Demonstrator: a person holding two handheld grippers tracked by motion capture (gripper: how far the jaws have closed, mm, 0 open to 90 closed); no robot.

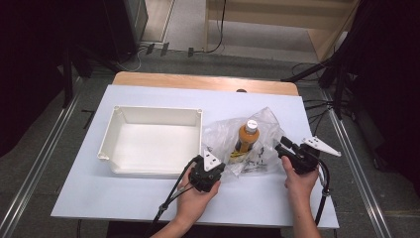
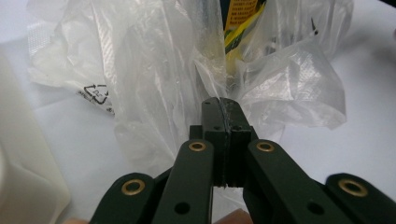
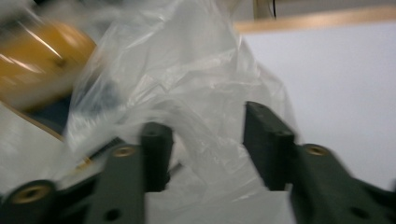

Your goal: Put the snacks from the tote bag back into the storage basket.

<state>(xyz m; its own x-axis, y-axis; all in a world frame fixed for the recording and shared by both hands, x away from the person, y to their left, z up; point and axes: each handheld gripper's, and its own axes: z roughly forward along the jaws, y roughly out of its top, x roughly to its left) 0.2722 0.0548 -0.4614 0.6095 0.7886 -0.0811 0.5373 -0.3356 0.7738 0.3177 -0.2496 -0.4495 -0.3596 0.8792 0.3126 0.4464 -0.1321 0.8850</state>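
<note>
Two grippers near the table's front edge – left gripper (image 2: 223, 109) pressed together, pinching the one plastic bag (image 1: 233, 136); right gripper (image 3: 205, 140) spread, film between its jaws. One orange bottle (image 1: 246, 137) inside; one white tray (image 1: 153, 141) beyond-left

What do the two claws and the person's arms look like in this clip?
Both are black two-jaw tools with brass-coloured rivets on flat linkage bars. The left claw and right claw each carry a pale grey three-cornered plate on top and trail a black cable. The forearms are bare, with no sleeves showing.
</note>
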